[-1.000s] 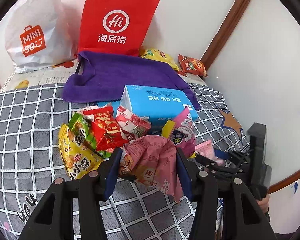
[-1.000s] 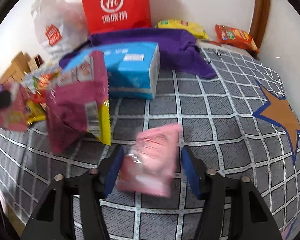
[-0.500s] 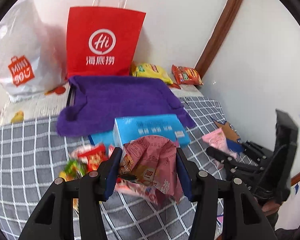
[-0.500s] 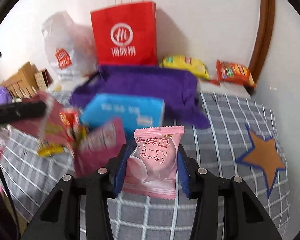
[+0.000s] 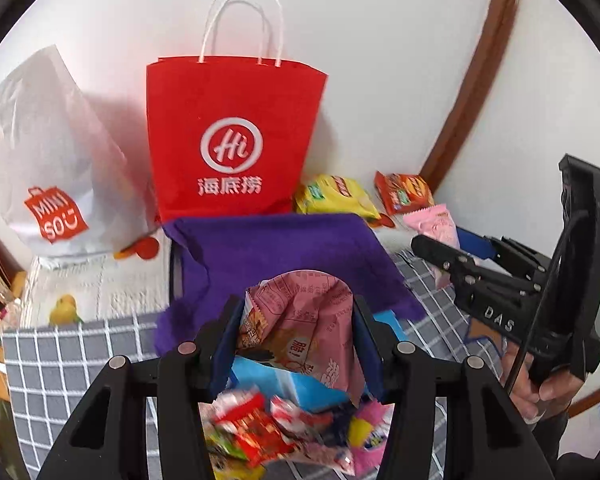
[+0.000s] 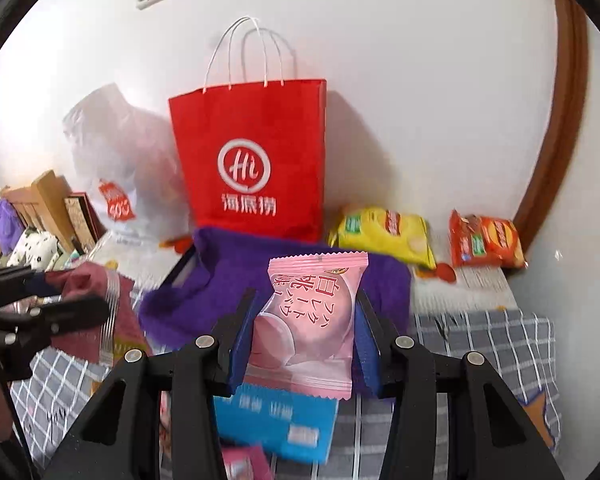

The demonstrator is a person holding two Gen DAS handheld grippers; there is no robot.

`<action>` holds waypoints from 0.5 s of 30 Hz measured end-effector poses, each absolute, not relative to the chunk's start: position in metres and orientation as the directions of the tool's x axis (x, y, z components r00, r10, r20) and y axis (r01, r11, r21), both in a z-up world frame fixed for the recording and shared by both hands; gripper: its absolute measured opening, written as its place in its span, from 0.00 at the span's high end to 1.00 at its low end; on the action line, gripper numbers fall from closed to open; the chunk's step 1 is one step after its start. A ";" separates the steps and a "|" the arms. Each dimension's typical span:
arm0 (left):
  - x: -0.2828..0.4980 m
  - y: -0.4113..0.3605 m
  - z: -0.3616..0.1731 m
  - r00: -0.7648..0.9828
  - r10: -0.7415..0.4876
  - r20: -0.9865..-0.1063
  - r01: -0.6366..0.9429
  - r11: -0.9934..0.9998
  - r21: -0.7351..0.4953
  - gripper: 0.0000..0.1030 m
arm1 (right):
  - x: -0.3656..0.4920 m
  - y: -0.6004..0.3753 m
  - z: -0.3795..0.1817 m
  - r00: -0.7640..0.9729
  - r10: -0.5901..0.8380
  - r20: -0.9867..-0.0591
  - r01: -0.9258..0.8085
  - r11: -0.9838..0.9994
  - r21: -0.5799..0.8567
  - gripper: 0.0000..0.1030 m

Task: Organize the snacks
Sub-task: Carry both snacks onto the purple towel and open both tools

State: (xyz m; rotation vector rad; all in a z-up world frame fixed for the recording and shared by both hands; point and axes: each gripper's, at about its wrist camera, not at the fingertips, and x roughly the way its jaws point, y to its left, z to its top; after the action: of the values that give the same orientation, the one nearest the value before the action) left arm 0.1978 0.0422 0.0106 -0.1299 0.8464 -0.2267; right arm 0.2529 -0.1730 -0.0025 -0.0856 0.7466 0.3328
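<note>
My left gripper (image 5: pixel 296 332) is shut on a crumpled dusky-pink snack packet (image 5: pixel 304 324), held up in the air. My right gripper (image 6: pixel 304 332) is shut on a light pink peach-print packet (image 6: pixel 308 320), also lifted. In the left wrist view the right gripper (image 5: pixel 456 244) shows at the right with its pink packet (image 5: pixel 434 222). In the right wrist view the left gripper (image 6: pixel 56 300) appears at the left with its packet (image 6: pixel 112 312). A red paper bag (image 5: pixel 236 140) stands upright against the wall behind a purple cloth (image 5: pixel 284 252). Loose snacks (image 5: pixel 268 436) lie below, beside a blue box (image 6: pixel 276 420).
A white plastic bag (image 5: pixel 48 168) leans left of the red bag. A yellow chip bag (image 6: pixel 384 236) and an orange snack bag (image 6: pixel 484 244) lie against the wall at the back right. A grey checked sheet (image 6: pixel 480 340) covers the surface. Cardboard boxes (image 6: pixel 44 200) stand far left.
Both grippers have risen and moved toward the red bag with their packets. The right gripper closed on the peach packet and lifted it off the sheet. The snack pile dropped low in view.
</note>
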 end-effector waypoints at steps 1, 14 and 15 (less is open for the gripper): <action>0.207 0.045 0.011 0.640 -0.243 -0.729 0.141 0.970 -0.199 0.51 | 0.261 -0.170 -0.003 0.684 0.265 -0.680 -0.327 0.944 0.039 0.56; 0.295 0.043 -0.012 0.613 -0.235 -0.754 0.169 0.972 -0.166 0.51 | 0.332 -0.147 -0.023 0.678 0.270 -0.684 -0.360 0.933 0.011 0.56; 0.299 0.043 -0.016 0.608 -0.237 -0.758 0.169 0.971 -0.168 0.51 | 0.335 -0.147 -0.032 0.667 0.277 -0.691 -0.369 0.929 0.016 0.56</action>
State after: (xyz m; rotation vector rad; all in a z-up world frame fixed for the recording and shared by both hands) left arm 0.2985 0.0432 -0.0164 -0.0826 0.8872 -0.2346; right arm 0.3350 -0.1473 -0.0324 -0.1291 0.7573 0.3659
